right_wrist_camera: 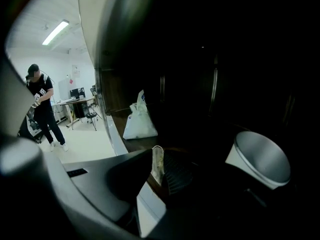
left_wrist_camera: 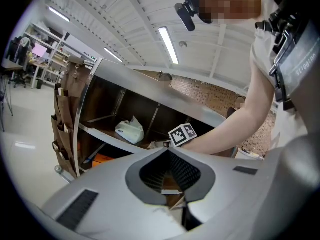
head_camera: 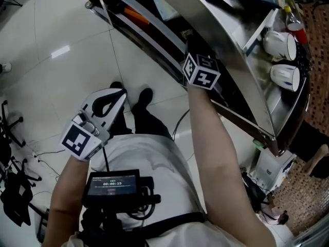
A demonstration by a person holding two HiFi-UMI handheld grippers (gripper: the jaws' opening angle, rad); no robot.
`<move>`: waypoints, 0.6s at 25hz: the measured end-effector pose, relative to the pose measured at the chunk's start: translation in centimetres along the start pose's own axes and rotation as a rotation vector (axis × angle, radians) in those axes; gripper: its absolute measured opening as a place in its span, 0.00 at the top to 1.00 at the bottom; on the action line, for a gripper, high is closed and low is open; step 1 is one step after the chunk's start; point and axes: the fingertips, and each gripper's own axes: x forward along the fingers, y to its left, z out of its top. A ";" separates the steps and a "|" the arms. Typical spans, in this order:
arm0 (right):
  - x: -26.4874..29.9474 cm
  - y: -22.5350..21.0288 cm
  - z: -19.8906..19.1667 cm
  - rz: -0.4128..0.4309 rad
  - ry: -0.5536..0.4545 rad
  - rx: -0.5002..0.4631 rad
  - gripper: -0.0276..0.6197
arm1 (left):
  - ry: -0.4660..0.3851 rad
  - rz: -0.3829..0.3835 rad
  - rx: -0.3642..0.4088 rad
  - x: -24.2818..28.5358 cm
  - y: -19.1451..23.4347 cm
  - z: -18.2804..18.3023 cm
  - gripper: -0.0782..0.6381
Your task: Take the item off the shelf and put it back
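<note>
Under the steel shelf's (head_camera: 231, 50) top, the right tool (right_wrist_camera: 162, 158) reaches in with jaws parted and empty, the left tool (left_wrist_camera: 168, 151) hangs clenched outside the shelf, apparently unneeded, and the white cup (right_wrist_camera: 260, 159), likely the item, lies inside the shelf.

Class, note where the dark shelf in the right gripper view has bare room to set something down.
The bare board between the white plastic bag and the white cup looks free. Beyond the cup it is too dark to judge. The right gripper crowds the front.
</note>
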 end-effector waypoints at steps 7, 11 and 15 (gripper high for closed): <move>-1.8 0.8 0.4 0.025 -0.031 0.004 0.84 | -0.001 -0.019 0.027 0.2 -0.5 1.0 0.88; -3.8 1.4 0.6 0.046 -0.053 0.016 0.86 | 0.002 -0.039 0.062 0.3 -1.0 1.9 0.88; -6.5 1.9 0.4 0.076 -0.076 0.032 0.94 | -0.004 -0.063 0.090 0.6 -2.1 2.9 0.88</move>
